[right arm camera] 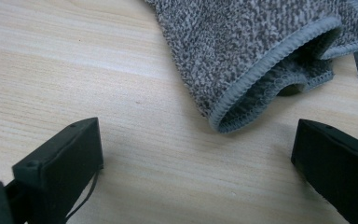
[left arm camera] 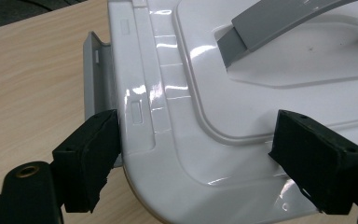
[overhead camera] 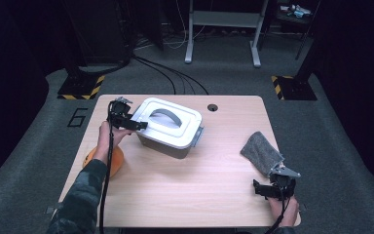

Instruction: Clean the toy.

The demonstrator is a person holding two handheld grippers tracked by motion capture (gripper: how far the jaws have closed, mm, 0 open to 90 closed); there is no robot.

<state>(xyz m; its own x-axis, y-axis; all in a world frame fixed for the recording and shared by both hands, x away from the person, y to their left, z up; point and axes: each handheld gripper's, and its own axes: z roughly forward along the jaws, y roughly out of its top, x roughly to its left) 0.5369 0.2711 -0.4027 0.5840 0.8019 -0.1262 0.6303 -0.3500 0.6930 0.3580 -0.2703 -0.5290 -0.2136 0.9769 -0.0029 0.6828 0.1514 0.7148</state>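
The lid is seen seated on the box, which stands at the table's left-centre; opening is judged not yet begun. The left gripper is held wide open astride the lid's near corner, one pad beside the grey side latch, nothing clamped. The right gripper is spread wide, empty, just short of the cloth. Lid: glossy white moulded plastic, rounded corners. Cloth: speckled grey knit, hemmed.

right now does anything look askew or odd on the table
The white box sits turned at an angle to the table edges, with the open left gripper at its corner. The grey cloth lies rumpled near the right edge.
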